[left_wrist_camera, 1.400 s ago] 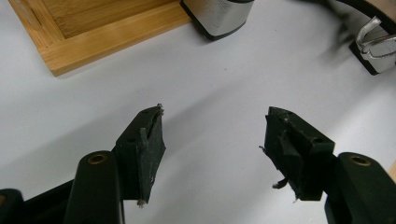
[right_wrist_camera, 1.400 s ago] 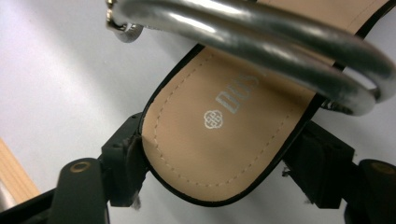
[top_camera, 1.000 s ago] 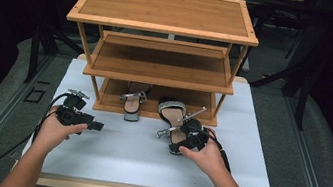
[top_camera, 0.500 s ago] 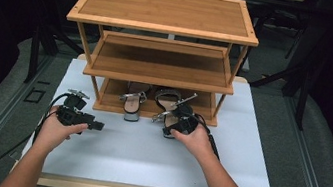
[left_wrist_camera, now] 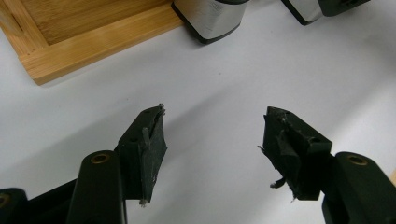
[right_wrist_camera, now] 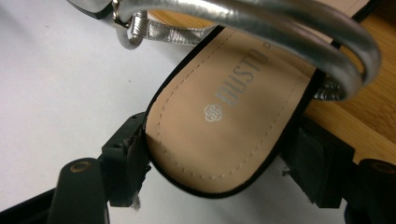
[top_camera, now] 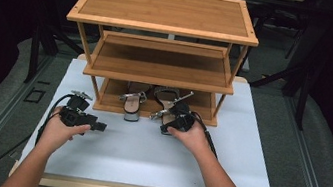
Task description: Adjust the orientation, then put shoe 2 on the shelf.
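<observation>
A three-tier wooden shoe rack [top_camera: 167,12] stands at the back of the white tabletop [top_camera: 144,156]. Two silver-strapped sandals rest on its bottom shelf, heels hanging over the front edge: the left sandal [top_camera: 132,103] and the right sandal [top_camera: 166,98]. My right gripper [top_camera: 168,123] reaches to the right sandal's heel. In the right gripper view the jaws of this gripper [right_wrist_camera: 219,163] stand on either side of the tan insole [right_wrist_camera: 219,116]; they have just been opening and do not clamp it. My left gripper [top_camera: 98,126] hovers over bare table, open and empty [left_wrist_camera: 212,135].
The rack's middle shelf [top_camera: 159,64] and top are bare. In the left gripper view the bottom shelf's front corner [left_wrist_camera: 60,56] and a silver block heel [left_wrist_camera: 215,18] lie just ahead. Dark floor surrounds the table.
My right hand has pushed forward and left, carrying the right sandal from the table in front of the rack onto the bottom shelf. The left hand has stayed where it was.
</observation>
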`<state>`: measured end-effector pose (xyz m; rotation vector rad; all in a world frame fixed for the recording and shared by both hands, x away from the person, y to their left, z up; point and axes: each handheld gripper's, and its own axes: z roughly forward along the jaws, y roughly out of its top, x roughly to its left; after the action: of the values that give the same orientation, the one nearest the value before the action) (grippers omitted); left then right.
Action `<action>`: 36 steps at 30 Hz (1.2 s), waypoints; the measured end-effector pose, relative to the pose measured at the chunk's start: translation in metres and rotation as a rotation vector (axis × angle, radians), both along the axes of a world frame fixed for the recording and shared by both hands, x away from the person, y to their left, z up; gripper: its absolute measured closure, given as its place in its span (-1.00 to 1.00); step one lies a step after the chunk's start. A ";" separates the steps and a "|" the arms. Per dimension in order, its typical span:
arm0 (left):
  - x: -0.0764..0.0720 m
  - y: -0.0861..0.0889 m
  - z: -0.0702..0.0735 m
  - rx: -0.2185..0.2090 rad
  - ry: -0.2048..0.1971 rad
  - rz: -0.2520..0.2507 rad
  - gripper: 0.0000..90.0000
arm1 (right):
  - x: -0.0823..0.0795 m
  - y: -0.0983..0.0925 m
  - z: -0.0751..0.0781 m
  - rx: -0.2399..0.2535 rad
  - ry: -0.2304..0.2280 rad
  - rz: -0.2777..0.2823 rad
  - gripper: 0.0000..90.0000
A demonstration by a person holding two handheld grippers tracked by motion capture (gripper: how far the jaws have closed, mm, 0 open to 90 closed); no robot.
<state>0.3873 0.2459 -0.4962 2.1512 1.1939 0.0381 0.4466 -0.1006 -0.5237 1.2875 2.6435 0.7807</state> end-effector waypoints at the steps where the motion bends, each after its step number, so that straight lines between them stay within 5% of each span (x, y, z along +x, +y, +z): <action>1: 0.000 0.000 0.000 -0.005 -0.003 -0.002 -0.15 | -0.001 -0.001 0.002 0.003 0.017 -0.012 -0.39; 5: 0.003 -0.005 -0.005 -0.013 -0.017 -0.014 -0.14 | -0.011 -0.008 0.008 0.040 0.015 0.000 -0.39; 9: 0.005 -0.012 -0.008 -0.003 -0.052 -0.017 -0.08 | -0.021 -0.012 0.012 0.009 -0.035 0.019 -0.38; 15: 0.016 -0.023 -0.016 0.006 -0.057 -0.023 0.15 | -0.021 -0.009 0.002 -0.040 -0.056 0.027 0.02; 21: 0.028 -0.037 -0.024 0.024 -0.062 -0.027 0.23 | -0.017 -0.009 0.011 0.064 -0.040 0.019 0.07; 25: 0.035 -0.043 -0.026 0.034 -0.077 -0.034 0.27 | -0.014 -0.009 0.016 0.063 -0.071 0.010 0.09; 36: 0.052 -0.065 -0.033 0.041 -0.114 -0.037 0.40 | 0.003 0.001 0.009 0.128 -0.037 -0.010 0.14</action>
<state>0.4389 0.1811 -0.5293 2.1754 1.0969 0.1686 0.4499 -0.0999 -0.5146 1.3011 2.5943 0.9775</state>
